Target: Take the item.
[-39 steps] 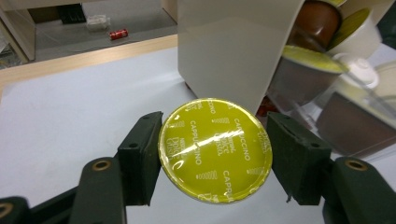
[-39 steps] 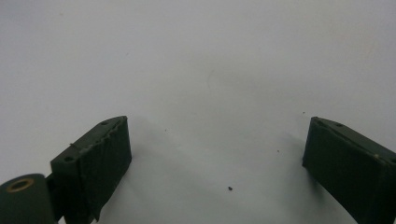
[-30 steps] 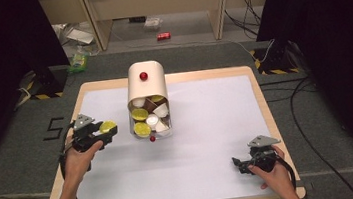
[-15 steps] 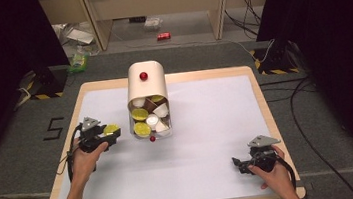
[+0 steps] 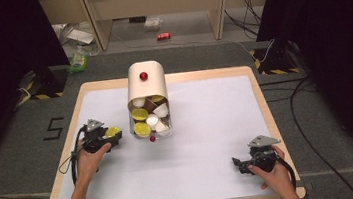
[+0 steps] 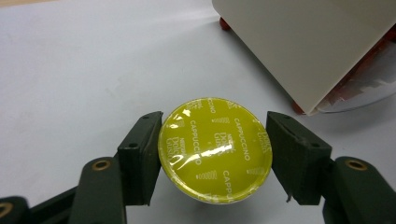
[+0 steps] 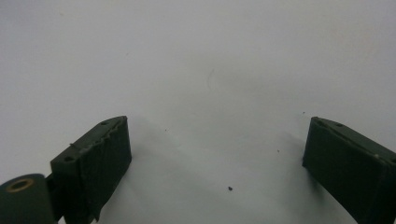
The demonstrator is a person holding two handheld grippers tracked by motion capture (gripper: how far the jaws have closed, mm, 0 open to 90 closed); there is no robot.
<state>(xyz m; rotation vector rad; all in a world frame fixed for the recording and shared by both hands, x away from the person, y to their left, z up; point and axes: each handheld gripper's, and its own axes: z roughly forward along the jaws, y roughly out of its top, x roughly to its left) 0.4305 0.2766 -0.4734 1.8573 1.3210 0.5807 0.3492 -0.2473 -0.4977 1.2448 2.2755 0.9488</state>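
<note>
A yellow cappuccino capsule (image 6: 215,149) sits between the jaws of my left gripper (image 6: 214,161), which is shut on its sides, foil lid facing the camera. In the high view the left gripper (image 5: 114,135) holds the capsule (image 5: 112,131) low over the white table sheet, just left of a cream, arch-topped capsule holder (image 5: 147,90). The holder (image 6: 308,42) lies with its open front showing several yellow, white and brown capsules (image 5: 149,120). My right gripper (image 5: 237,164) rests near the front right corner, open, with bare white sheet between its jaws (image 7: 217,154).
A red knob (image 5: 143,76) sits on top of the holder and a small red ball (image 5: 153,139) lies at its front edge. The white sheet (image 5: 207,126) covers a wooden table (image 5: 261,100). Cables and clutter lie on the floor beyond.
My left gripper has come slightly lower and nearer the person with the yellow capsule still in it. The right gripper has stayed in place.
</note>
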